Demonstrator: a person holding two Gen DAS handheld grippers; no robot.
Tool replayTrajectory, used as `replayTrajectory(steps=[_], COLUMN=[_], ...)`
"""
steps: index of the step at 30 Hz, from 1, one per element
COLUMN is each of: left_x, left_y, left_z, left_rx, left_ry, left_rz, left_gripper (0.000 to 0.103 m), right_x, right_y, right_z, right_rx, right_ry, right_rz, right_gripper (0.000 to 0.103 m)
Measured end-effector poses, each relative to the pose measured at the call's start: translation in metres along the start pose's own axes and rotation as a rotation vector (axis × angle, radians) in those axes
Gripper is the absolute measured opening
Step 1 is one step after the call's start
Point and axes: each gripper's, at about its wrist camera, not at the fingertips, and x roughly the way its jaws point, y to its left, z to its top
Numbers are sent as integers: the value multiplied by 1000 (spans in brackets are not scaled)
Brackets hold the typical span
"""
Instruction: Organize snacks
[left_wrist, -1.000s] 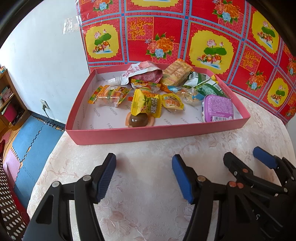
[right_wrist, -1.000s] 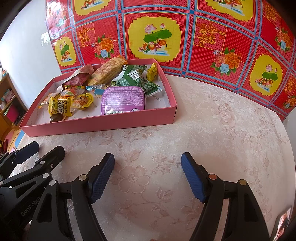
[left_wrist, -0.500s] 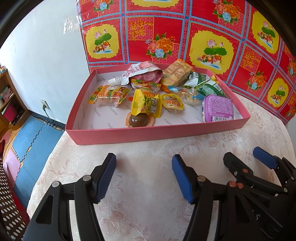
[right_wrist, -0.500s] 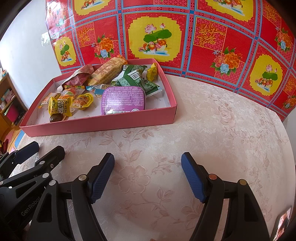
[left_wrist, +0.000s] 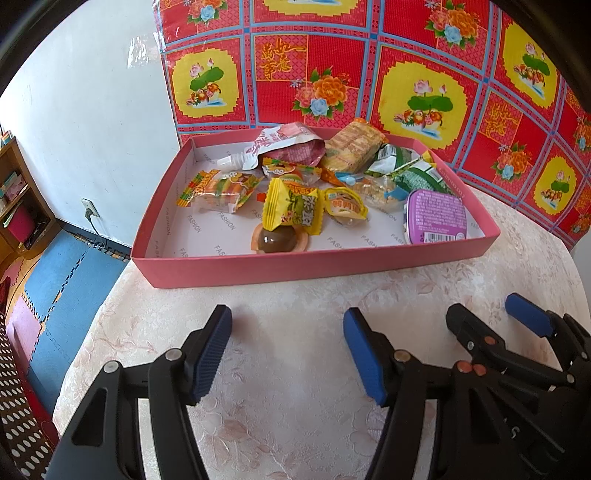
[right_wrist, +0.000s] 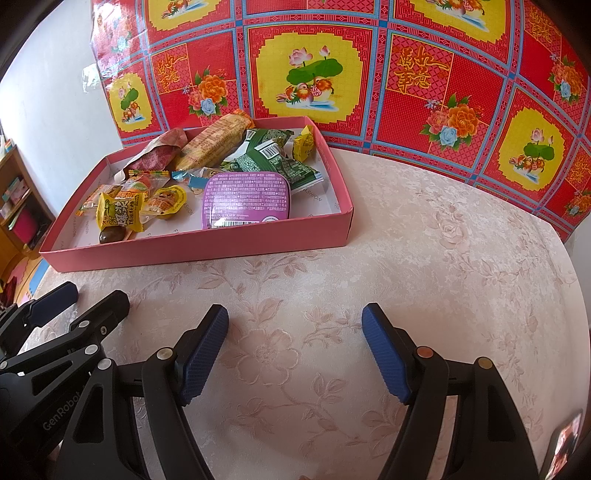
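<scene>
Both grippers hover low over the tablecloth (right_wrist: 443, 258), side by side, short of the pink box (left_wrist: 295, 266). The left gripper (left_wrist: 286, 350) has its 2 fingers spread wide with nothing between them; the right gripper (right_wrist: 295, 350) is equally wide and empty.

All the snacks lie inside the box, straight ahead of the left gripper and ahead and to the left of the right one. The box's long axis runs across both grippers' line of reach, so its near wall stands between the fingers and every item.

Nearest that wall, on the left gripper's centre line, is the brown jelly cup (left_wrist: 277, 240), with the yellow candy (left_wrist: 291, 208) touching it from behind. The purple tin (right_wrist: 245, 201) lies flat toward the right end, its long side roughly along the near wall; it looks closer to the right gripper.

No snack appears outside the box on the cloth, so sorting seems finished or not yet begun; I cannot tell which. Any pick would mean lifting over the wall and dropping in from above, left hand for the cup, right hand for the tin.
</scene>
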Motion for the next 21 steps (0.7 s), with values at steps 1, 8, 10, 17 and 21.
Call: replayTrajectory(steps=[1, 8, 10, 17, 21], left_x=[0, 0, 0, 0, 0], left_y=[0, 0, 0, 0, 0], left_z=[-1, -1, -1, -2, -2], left_rx=[0, 1, 0, 0, 0], left_ry=[0, 0, 0, -1, -1], left_rz=[0, 0, 0, 0, 0], left_gripper=[66, 66, 66, 66, 66], right_x=[0, 0, 0, 0, 0], right_y=[0, 0, 0, 0, 0], right_z=[0, 0, 0, 0, 0], right_rx=[0, 0, 0, 0, 0], right_ry=[0, 0, 0, 1, 1], right_rz=[0, 0, 0, 0, 0], right_gripper=[77, 77, 77, 77, 77])
